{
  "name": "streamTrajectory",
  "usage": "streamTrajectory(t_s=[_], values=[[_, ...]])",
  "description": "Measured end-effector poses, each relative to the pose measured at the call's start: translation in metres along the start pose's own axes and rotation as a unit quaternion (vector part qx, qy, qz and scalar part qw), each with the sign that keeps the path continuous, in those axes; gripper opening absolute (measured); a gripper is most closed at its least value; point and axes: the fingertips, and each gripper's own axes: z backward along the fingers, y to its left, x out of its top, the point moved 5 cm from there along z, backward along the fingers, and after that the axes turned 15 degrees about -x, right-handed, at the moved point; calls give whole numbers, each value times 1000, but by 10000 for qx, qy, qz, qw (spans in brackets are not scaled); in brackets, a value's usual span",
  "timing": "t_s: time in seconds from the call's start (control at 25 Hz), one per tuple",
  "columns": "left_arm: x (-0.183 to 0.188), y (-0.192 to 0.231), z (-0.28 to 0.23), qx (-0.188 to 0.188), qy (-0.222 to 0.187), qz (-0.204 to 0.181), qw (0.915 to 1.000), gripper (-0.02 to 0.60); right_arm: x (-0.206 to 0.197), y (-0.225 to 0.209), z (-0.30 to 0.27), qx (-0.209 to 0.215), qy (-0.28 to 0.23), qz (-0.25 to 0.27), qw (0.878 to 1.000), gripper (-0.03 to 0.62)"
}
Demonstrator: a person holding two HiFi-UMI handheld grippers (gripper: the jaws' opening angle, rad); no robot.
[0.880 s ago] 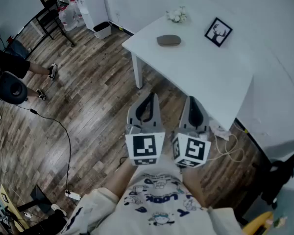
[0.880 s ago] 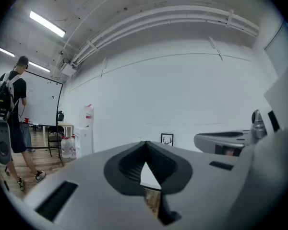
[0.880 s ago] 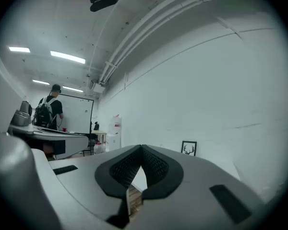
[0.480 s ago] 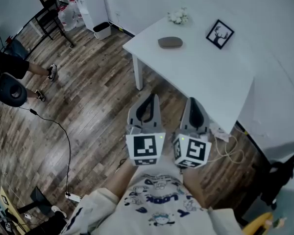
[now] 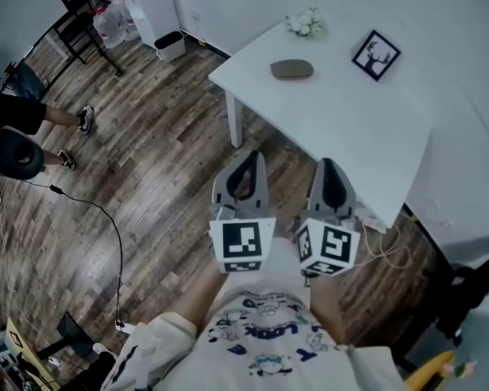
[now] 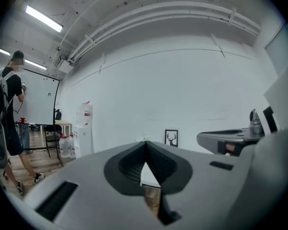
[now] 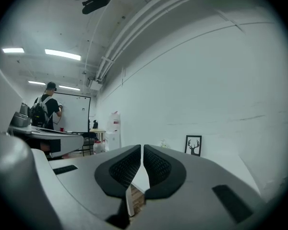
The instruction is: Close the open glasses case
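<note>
A grey-brown oval glasses case [image 5: 292,69] lies on the white table [image 5: 342,129], toward its far left corner. From this distance it reads as a low oval, and I cannot tell how its lid stands. My left gripper [image 5: 248,158] and right gripper [image 5: 331,166] are held side by side close to my body, over the wooden floor short of the table's near edge. Both are shut with nothing in them. In the left gripper view the jaws [image 6: 145,145] meet, and in the right gripper view the pads [image 7: 142,150] nearly touch. The case is far from both.
A framed deer picture [image 5: 376,54] and a small bunch of white flowers [image 5: 306,24] stand at the table's back. A water dispenser [image 5: 151,2] and bin [image 5: 169,46] are by the wall. A person's legs [image 5: 33,114], a floor cable [image 5: 106,218] and cords [image 5: 383,247] lie around.
In the head view the table and case have slid slightly right and down. The right gripper has shifted a little to the right. Both grippers stay shut.
</note>
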Motion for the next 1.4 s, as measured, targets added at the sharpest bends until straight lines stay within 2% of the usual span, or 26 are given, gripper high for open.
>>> streamTrajectory(t_s=[0.4, 0.76, 0.92, 1.04, 1.2, 1.4], values=[[-14, 51, -74, 74, 209, 109, 9997, 2, -13, 5, -93, 149, 242, 61, 9996, 2], [-8, 102, -190, 80, 323, 182, 9993, 2, -10, 3, -229, 431, 464, 106, 9979, 3], [-7, 128, -243, 201, 479, 253, 9983, 2, -13, 0, -292, 617, 707, 128, 9955, 58], [-8, 147, -278, 303, 668, 251, 9970, 2, -12, -1, -335, 792, 803, 294, 9932, 84], [-22, 168, -317, 418, 1008, 464, 9929, 2, -24, -3, -379, 961, 1044, 430, 9889, 103], [-42, 185, -336, 409, 1430, 487, 9877, 2, -43, -2, -405, 1158, 1438, 610, 9809, 135]])
